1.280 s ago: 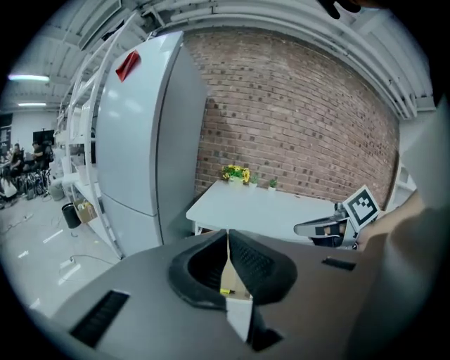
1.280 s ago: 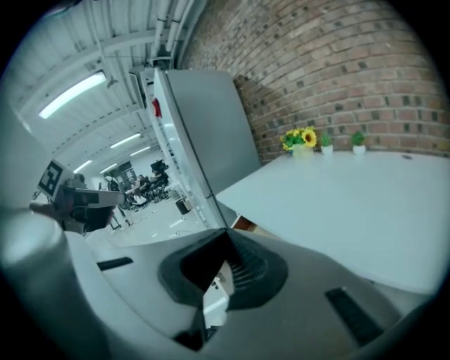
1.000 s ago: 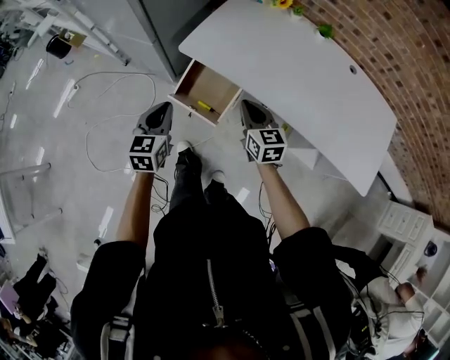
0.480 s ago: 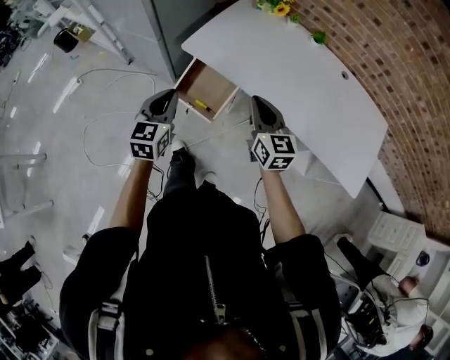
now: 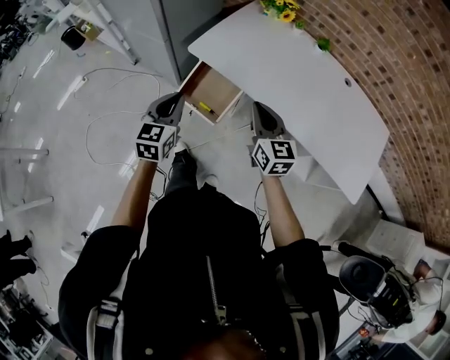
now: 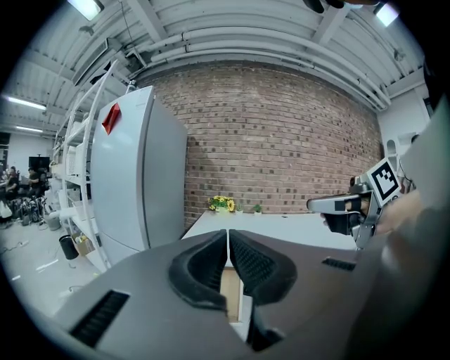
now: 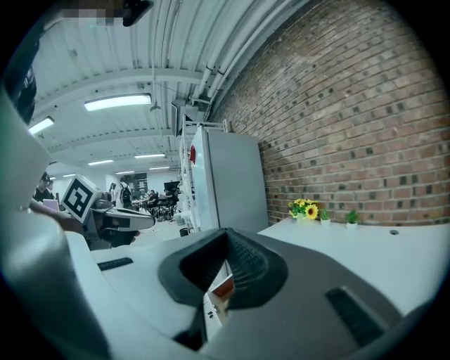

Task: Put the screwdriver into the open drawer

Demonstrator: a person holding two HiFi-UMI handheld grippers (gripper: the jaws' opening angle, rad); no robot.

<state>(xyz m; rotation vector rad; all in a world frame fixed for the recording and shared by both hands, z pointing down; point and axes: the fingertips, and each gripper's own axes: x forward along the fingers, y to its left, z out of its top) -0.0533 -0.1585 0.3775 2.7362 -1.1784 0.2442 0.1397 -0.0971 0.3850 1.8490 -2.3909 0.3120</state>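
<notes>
**Both grippers clenched and empty before the open drawer, screwdriver inside**

Grey workshop floor fills the left half of the head view, with a pale cable looped across it at 10 o'clock from the person. A white desk runs from 12 o'clock toward 3 o'clock, backed by a brick wall. Yellow flowers stand at the desk's far end.

The drawer is pulled out from the near left corner of the desk, at 12 o'clock from the person. The screwdriver, seen only as a small yellow item, lies on the drawer's wooden bottom near its front edge.

The left gripper is held at 11 o'clock, its tip just beside the drawer's left front corner. Its own view shows the two dark pads pressed together, with nothing between them. The right gripper is held at 1 o'clock, near the drawer's right side and below the desk edge. Its pads likewise meet at the tip and hold nothing. A marker cube sits behind the left gripper's jaws, and another behind the right's.

A tall white cabinet stands against the brick wall at 10 o'clock in the left gripper view.
</notes>
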